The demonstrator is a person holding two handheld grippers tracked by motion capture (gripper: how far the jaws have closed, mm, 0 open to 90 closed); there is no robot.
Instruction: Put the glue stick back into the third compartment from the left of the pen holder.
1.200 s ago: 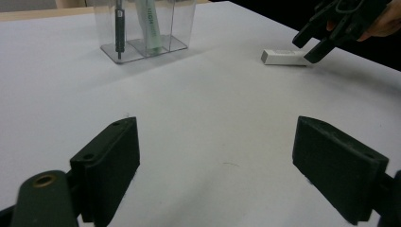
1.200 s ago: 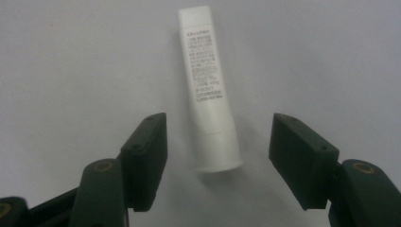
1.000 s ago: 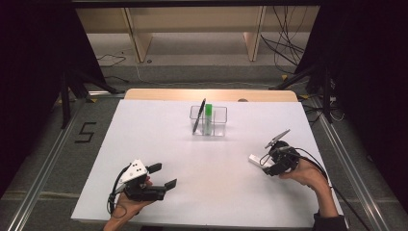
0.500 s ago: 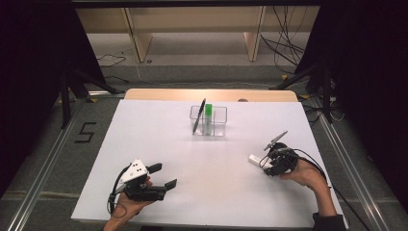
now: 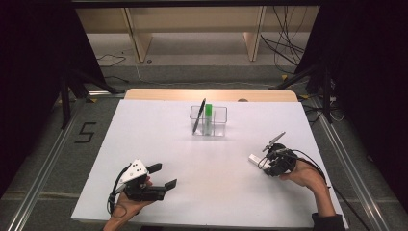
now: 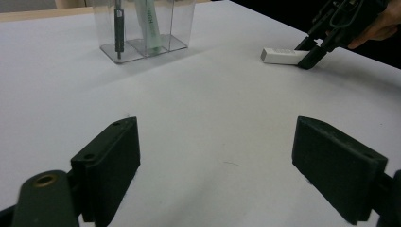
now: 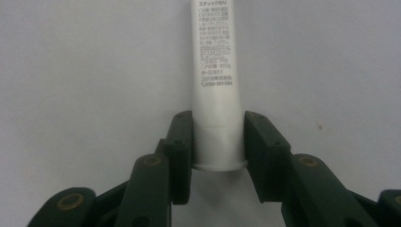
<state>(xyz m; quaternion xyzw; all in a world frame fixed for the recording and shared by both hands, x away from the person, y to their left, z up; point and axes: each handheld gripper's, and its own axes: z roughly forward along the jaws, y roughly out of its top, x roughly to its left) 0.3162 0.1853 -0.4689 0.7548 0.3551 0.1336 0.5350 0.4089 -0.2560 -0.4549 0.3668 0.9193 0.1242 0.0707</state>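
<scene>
A white glue stick (image 5: pixel 253 158) lies flat on the white table (image 5: pixel 202 163) at the right. My right gripper (image 5: pixel 262 162) has just been closing, and its jaws now press both sides of the stick's cap end (image 7: pixel 216 71). In the left gripper view the same stick (image 6: pixel 279 55) lies before the right gripper (image 6: pixel 309 53). My left gripper (image 5: pixel 163 175) rests near the front left edge. It is open wide, with bare table between its pads (image 6: pixel 113 161).
A clear plastic box (image 5: pixel 220 117) stands at the table's far middle, holding a black pen (image 5: pixel 198 115) and a green-capped tube (image 5: pixel 208 114). A wooden strip (image 5: pixel 211 95) runs along the far edge. Dark floor with rails lies on both sides.
The right gripper's jaws have drawn in around the glue stick. Neither hand has shifted, and the left gripper is unchanged.
</scene>
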